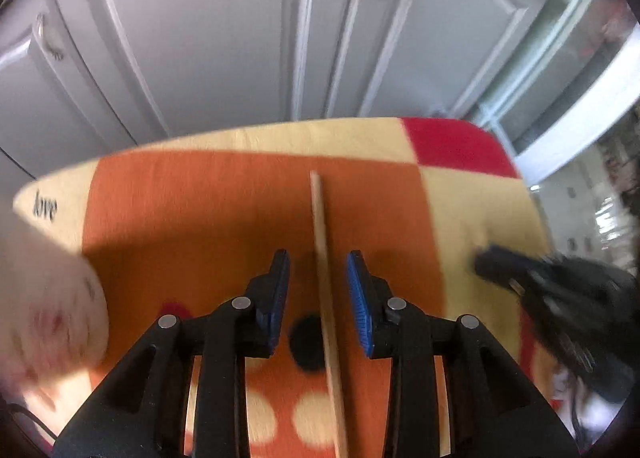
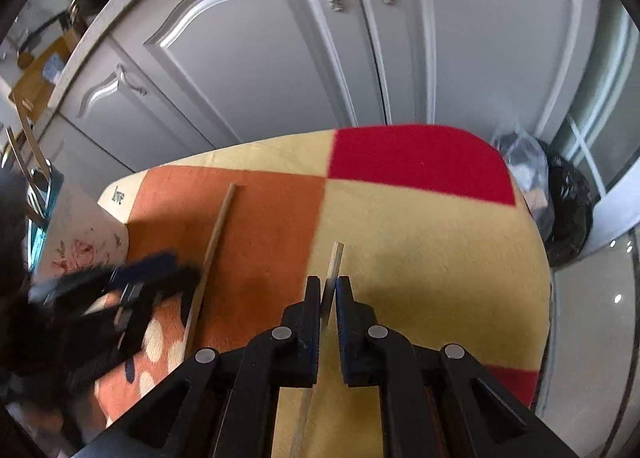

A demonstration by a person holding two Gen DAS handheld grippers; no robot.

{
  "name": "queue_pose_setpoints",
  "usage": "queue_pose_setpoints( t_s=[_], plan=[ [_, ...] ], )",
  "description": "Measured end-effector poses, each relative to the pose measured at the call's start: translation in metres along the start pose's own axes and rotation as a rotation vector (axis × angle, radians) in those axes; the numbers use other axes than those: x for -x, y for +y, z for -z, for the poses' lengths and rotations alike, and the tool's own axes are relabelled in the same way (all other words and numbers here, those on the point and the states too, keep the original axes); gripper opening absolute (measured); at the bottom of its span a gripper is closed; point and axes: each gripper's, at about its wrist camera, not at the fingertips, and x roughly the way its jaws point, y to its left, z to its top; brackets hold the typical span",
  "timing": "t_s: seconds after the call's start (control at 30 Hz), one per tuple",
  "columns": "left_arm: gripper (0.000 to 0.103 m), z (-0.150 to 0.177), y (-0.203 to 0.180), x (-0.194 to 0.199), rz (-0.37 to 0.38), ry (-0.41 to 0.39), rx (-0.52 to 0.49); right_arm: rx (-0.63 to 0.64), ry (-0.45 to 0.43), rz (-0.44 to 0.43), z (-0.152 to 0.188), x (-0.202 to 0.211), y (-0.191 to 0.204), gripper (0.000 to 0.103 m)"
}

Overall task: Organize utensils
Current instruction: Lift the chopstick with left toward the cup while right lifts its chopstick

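grey cupboards behind, the left gripper [image 1: 318, 298] stands apart around one chopstick [image 1: 322, 242] on the blanket [image 1: 200, 198], while the right gripper [image 2: 329, 290] pinches another chopstick [image 2: 334, 258]; keep both parallel.

Two pale wooden chopsticks lie apart over a patchwork blanket [image 2: 420, 242] of orange, cream and red. The first chopstick [image 1: 325, 298] — thin, straight, light tan — rests flat on the orange square, running lengthwise away toward the cabinet side, its far tip just short of the cream border. The second chopstick [image 2: 335, 258] sits well to the right over the cream patch — pinched near its far end, tip poking out, its length trailing back underneath.
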Motion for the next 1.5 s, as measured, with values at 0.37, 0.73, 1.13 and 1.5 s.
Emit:
queue_pose_setpoints(
  t_s=[0.37, 0.73, 1.13, 1.5],
  plan=[
    [0.004, -0.012, 0.005, -0.006, 0.071, 0.022, -0.015, 0.005, -0.003, -0.057, 0.005, -0.004, -0.001, 0.007],
    [0.004, 0.043, 0.048, 0.125, 0.257, -0.143, -0.041, 0.05, -0.148, -0.132, 0.02, 0.078, 0.033, 0.006],
    [0.004, 0.087, 0.085, 0.205, 0.302, -0.271, -0.002, 0.106, -0.102, 0.067, 0.025, 0.056, 0.058, 0.009],
    [0.004, 0.107, 0.111, 0.231, 0.29, -0.293, 0.044, 0.113, 0.047, 0.156, 0.006, -0.025, 0.045, 0.006]
  ],
)
